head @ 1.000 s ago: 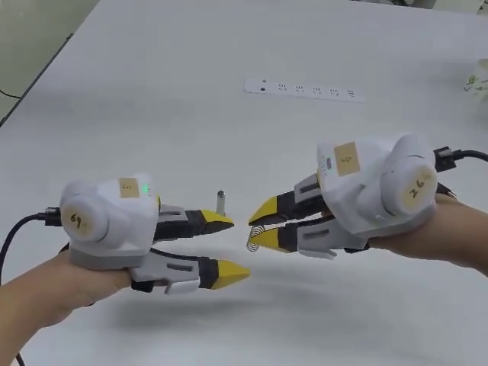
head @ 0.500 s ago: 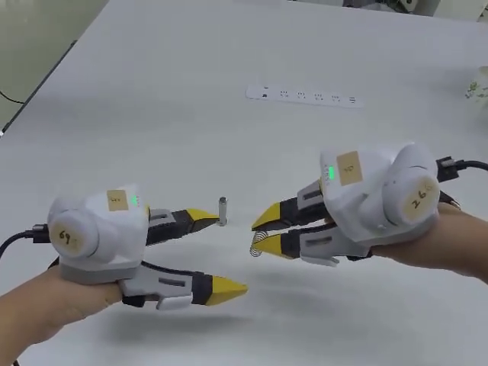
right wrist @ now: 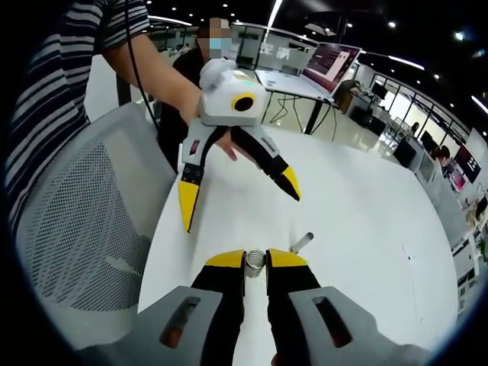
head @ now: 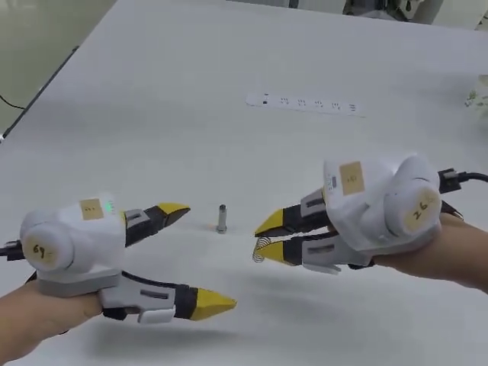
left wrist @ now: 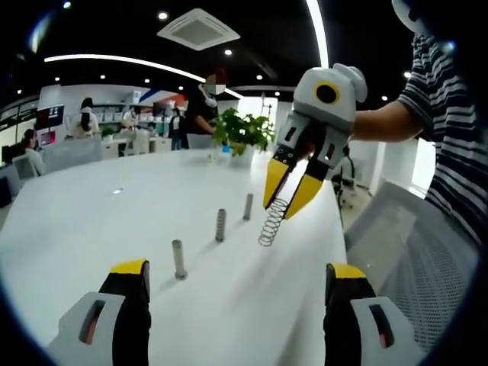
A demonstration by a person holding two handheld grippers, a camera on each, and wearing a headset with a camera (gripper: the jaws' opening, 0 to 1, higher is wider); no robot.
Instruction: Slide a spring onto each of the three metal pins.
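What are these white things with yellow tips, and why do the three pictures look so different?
They are hand-held grippers, each worked by a person's hand. One picture comes from a camera on the person's head; the two round ones come from cameras riding on the grippers. The left gripper is open and holds nothing. The right gripper pinches a small spring. On the white table stand three metal pins, and a power strip lies farther back.
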